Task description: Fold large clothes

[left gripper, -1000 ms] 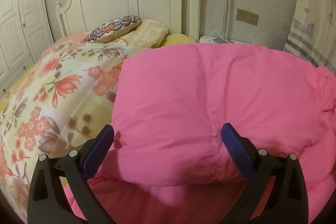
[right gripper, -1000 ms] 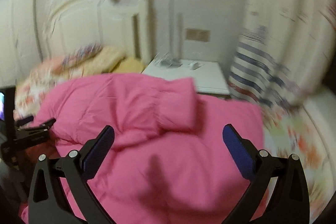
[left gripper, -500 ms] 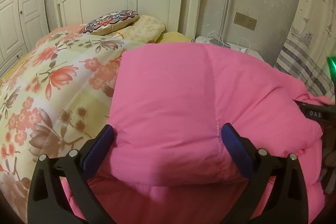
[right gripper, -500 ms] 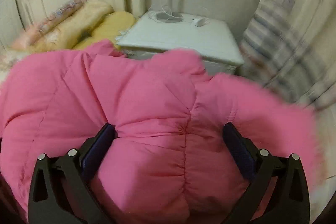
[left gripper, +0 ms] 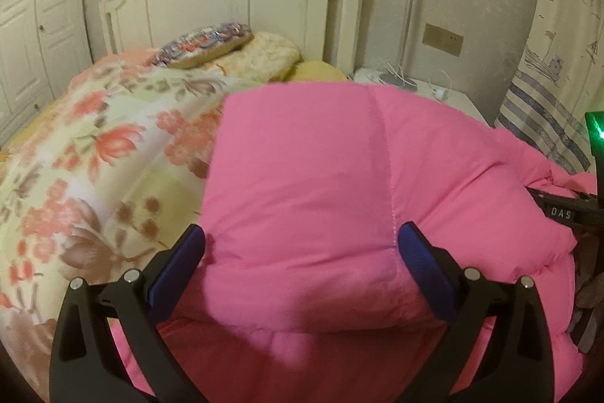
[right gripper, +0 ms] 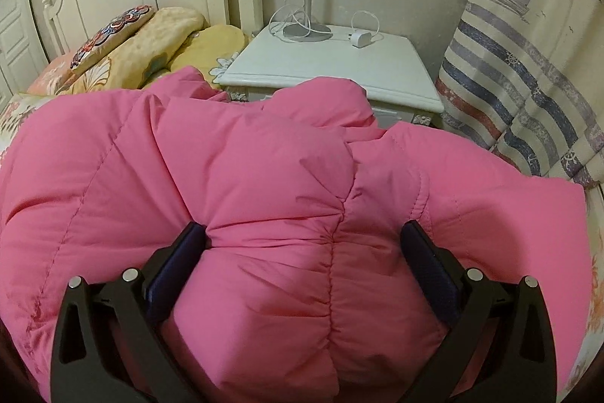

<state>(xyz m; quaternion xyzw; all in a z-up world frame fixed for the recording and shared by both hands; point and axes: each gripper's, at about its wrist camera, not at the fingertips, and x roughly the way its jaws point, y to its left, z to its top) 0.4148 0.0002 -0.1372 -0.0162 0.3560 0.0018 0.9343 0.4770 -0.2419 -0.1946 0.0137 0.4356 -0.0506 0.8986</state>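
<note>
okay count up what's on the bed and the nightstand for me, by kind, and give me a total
Pink padded jacket: 1
Floral quilt: 1
Pillows, one embroidered, one cream, one yellow: 3
Lamp base on the nightstand: 1
White charger with cable: 1
Total: 7

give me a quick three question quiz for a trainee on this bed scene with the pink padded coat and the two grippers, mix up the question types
1. True or false: the pink padded coat lies on a bare wooden floor.
2. Multiple choice: what sits on the white nightstand? A) a stack of books B) a white charger with its cable C) a water glass
3. Fill in: both the left gripper and the right gripper have their fingers spread ____, with coat padding bulging between them.

Key: 1 false, it lies on the bed over the floral quilt. 2 B, the charger sits near the back edge. 3 open.
</note>
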